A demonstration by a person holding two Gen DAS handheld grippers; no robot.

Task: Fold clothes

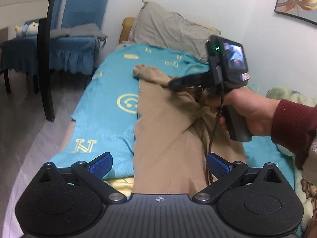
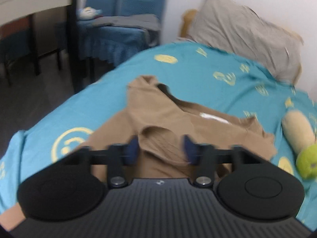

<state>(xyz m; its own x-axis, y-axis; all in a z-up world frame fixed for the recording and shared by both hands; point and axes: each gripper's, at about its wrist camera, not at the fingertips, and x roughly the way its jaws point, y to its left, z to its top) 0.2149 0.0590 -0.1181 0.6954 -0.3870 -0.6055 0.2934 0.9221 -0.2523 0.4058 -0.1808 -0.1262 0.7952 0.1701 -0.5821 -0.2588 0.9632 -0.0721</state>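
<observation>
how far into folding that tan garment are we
Early. Done: the tan garment lies along the teal blanket. In hand: the right gripper, open, sits over a raised bunch of cloth. Left gripper is open, holding nothing. No neat fold shows yet.

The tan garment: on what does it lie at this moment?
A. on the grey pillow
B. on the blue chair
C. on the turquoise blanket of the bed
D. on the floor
C. The tan garment is spread over the turquoise blanket with yellow prints; the grey pillow and the blue chair lie beyond it and apart.
</observation>
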